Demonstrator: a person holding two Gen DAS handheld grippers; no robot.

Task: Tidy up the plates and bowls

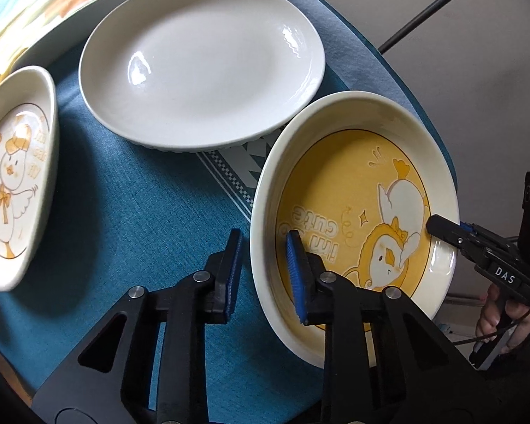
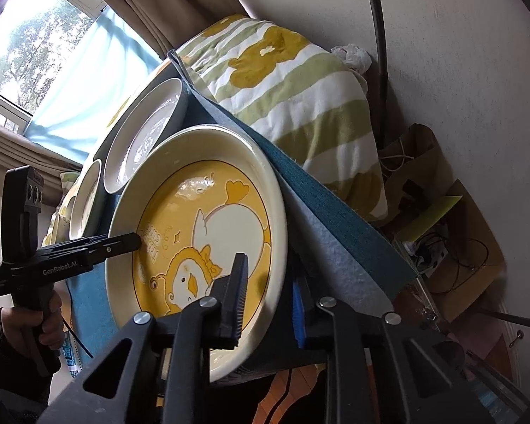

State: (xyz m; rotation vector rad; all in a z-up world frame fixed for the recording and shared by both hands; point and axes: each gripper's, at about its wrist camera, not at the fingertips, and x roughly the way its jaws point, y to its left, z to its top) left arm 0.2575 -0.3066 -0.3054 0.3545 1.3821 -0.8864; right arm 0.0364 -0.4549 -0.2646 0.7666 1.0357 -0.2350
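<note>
A yellow duck plate (image 1: 353, 222) sits at the table's right edge, also in the right wrist view (image 2: 201, 233). My left gripper (image 1: 265, 265) is open and straddles its near left rim, one finger inside, one outside. My right gripper (image 2: 272, 300) is open and straddles the plate's opposite rim; it shows in the left wrist view (image 1: 445, 229). A plain white plate (image 1: 201, 67) lies beyond. A white duck plate (image 1: 14, 183) lies at the left.
A teal cloth (image 1: 141, 194) covers the table (image 2: 335, 205). A large tray-like dish (image 1: 88, 10) sits at the far left. A striped green blanket (image 2: 300, 99) lies beyond the table edge. Boxes and cables (image 2: 452, 240) are on the floor by the wall.
</note>
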